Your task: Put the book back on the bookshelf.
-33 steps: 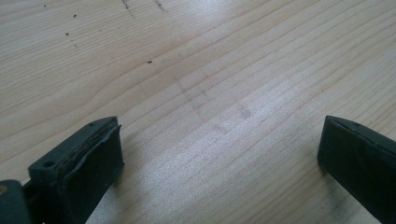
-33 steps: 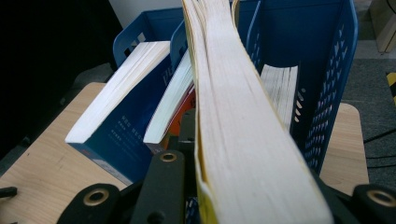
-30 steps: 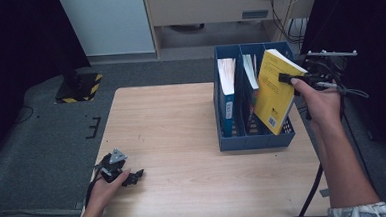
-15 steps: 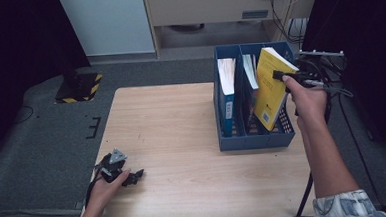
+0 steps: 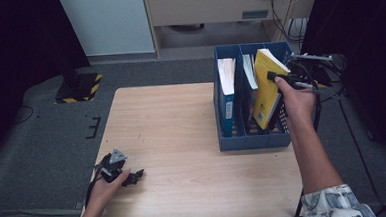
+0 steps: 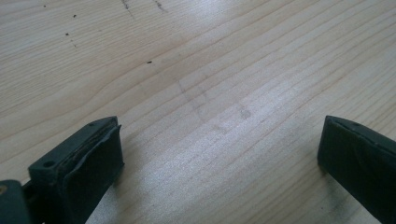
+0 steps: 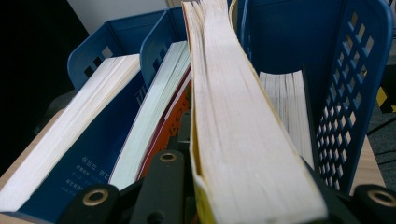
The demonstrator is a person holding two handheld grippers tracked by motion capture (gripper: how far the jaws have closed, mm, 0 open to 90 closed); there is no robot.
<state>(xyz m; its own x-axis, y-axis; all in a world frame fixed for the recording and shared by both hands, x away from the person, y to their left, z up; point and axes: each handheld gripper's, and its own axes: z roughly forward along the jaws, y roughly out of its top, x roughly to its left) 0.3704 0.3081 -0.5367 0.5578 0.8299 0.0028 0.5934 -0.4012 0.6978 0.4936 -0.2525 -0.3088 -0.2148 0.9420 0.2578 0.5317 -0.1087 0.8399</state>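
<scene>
A thick yellow book (image 5: pixel 266 87) leans in the right slot of the blue file rack (image 5: pixel 250 141), its top edge pinched by my right gripper (image 5: pixel 275 77). In the right gripper view the jaws clamp the yellow book (image 7: pixel 243 126) by its page edge above the rack (image 7: pixel 359 70). A blue book (image 5: pixel 227 94) stands in the left slot, and a white-paged one (image 5: pixel 248 70) in the middle. My left gripper (image 5: pixel 133 175) rests on the wooden table (image 5: pixel 172 129) near its front left corner. It stands open over bare wood (image 6: pixel 219 116).
The rack sits at the table's right side, close to the right edge. Grey carpet surrounds the table, with a yellow-black striped block (image 5: pixel 80 88) at the back left. Cables (image 5: pixel 286 13) hang by a cabinet behind the rack.
The right hand has moved left and tilted the yellow book more upright, lower into the right slot. The left gripper has stayed put.
</scene>
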